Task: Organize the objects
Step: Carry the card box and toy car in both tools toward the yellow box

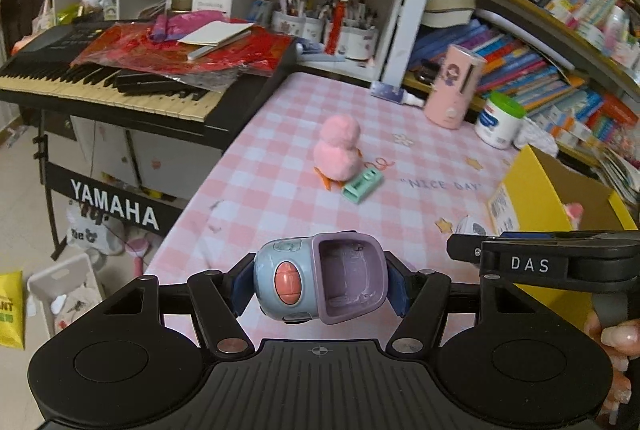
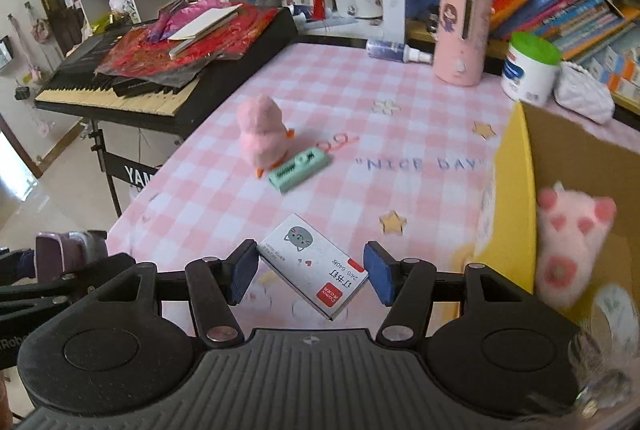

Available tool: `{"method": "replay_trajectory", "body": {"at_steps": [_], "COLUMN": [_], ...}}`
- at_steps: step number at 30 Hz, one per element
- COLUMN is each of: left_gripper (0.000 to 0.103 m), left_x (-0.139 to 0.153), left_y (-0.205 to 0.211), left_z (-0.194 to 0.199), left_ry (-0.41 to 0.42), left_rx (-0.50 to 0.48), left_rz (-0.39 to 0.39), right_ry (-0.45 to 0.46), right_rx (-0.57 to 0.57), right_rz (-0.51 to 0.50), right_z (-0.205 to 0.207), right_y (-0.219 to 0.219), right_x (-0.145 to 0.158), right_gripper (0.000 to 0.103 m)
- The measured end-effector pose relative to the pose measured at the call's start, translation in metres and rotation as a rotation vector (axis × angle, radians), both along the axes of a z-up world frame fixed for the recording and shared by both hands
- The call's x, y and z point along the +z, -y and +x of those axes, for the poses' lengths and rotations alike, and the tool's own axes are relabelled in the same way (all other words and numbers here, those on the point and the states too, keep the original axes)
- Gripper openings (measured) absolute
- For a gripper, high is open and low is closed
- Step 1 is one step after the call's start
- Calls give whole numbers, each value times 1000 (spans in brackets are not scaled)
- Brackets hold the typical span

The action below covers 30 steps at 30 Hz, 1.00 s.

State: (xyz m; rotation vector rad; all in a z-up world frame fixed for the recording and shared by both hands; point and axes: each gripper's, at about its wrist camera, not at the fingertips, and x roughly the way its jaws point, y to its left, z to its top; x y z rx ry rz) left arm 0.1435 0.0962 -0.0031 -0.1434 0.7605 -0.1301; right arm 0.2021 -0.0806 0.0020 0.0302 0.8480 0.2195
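My left gripper (image 1: 320,286) is shut on a blue and purple toy car (image 1: 280,278), held above the near edge of the pink checked table (image 1: 280,190). The right gripper (image 2: 312,270) is shut on a white staples box (image 2: 304,250) with a grey cat print, gripped corner to corner and tilted. A pink plush chick (image 1: 338,146) and a green stapler (image 1: 362,184) lie mid-table, touching each other. To the right stands a yellow cardboard box (image 2: 516,166) with a pink paw plush (image 2: 572,242) inside. In the left wrist view, the right gripper's body shows at the right edge.
A Yamaha keyboard (image 1: 120,86) piled with red wrapping stands left of the table, with floor clutter below. At the back are a pink cylinder (image 1: 454,86), a green-lidded white jar (image 1: 500,122), a spray bottle (image 1: 394,94), pen cups and full bookshelves.
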Motion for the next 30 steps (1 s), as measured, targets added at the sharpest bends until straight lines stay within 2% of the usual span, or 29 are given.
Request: {"method": "replay_trajectory", "body": {"at_steps": [6,18,30], "left_gripper": [64,64,64], "left_x": [-8,-14,-17], "left_y": [-7,-20,20], "left_z": [-31,-93,-115], "left_ry": [-29,-54,-63], "left_rx": [-49,-142,-348], "left_rz": [-36,-51,-57], "right_ry": [-9,-11,-23], "right_rx": [-36,-136,-345], "right_rz": [-13,-9,-12], "right_z": [-47,-146,-216], "right_y": [-5,-18,15], "right_x": [-2,-6,-9], "right_gripper": [56,56,56]}}
